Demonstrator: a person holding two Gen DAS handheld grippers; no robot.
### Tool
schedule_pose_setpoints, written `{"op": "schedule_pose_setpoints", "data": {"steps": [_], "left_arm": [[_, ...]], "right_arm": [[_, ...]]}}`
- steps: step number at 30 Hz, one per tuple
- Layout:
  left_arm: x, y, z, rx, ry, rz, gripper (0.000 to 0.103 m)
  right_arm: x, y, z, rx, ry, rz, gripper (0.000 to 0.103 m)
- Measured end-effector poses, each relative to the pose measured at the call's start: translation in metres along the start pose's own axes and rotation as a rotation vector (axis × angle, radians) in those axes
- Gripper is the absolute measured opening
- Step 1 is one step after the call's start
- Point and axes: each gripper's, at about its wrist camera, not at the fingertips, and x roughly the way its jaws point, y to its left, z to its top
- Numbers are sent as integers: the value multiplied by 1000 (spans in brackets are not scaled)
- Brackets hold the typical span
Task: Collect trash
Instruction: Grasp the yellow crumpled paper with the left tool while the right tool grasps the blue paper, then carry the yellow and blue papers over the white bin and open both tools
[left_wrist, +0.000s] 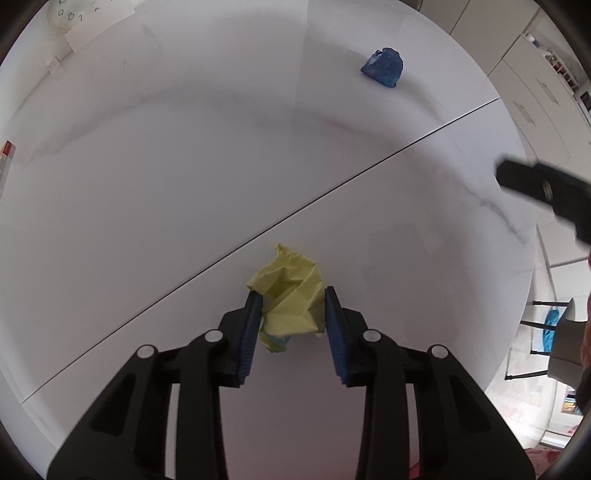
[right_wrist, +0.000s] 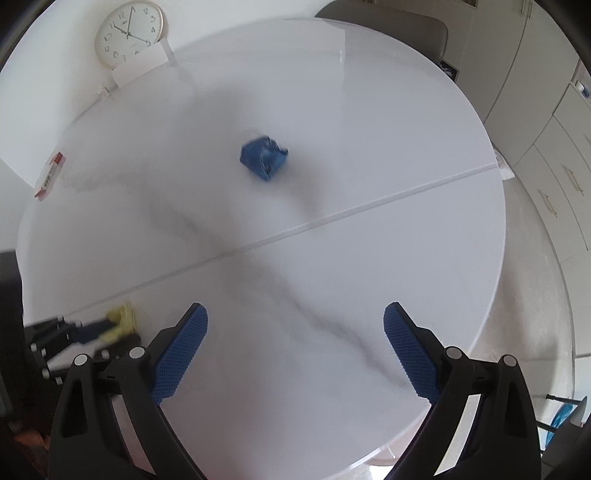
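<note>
A crumpled yellow paper ball (left_wrist: 290, 295) sits between the blue pads of my left gripper (left_wrist: 293, 304), which is closed on it just above the white round table (left_wrist: 184, 184). It shows blurred at the left of the right wrist view (right_wrist: 122, 321). A crumpled blue paper ball (left_wrist: 382, 68) lies farther off on the table, near the middle in the right wrist view (right_wrist: 264, 157). My right gripper (right_wrist: 295, 325) is wide open and empty above the table, short of the blue ball. It shows as a dark shape at the right edge of the left wrist view (left_wrist: 535, 184).
A seam (right_wrist: 332, 218) runs across the tabletop. A wall clock (right_wrist: 129, 31) and a white card (right_wrist: 138, 62) stand at the far edge. A small red-and-white box (right_wrist: 50, 175) lies at the table's left edge. Cabinets (right_wrist: 554, 147) stand to the right.
</note>
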Motion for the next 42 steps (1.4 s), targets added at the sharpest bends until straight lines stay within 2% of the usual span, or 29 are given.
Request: {"op": "schedule_pose_setpoints", "data": {"steps": [11,15,20,22,23,28,30,42], "left_arm": [[-24,7,9,-35,-64,17,33],[-32,14,13,-38,-90,31,33],[-34,20,20,-46,-96,32,33],[-33,22,23,-54,-93,28,33],[-32,22,24,-58,-92,28,33],[-37,26,14,-71,-91,28,33],[-38,25,12,-70,-93,30,33],[-42,27,14,-62,-101,29,33]], "right_arm": [[59,22,84,18,-3,-28,95],[78,33,99,2,18,-42,86],[93,43,105,-41,38,-64,74],[97,45,105,-56,44,-62,64],[98,46,105,-67,38,-70,63],[99,52,110,-97,28,-66,39],[99,52,110,-101,26,-64,35],[98,46,112,-101,23,-53,32]]}}
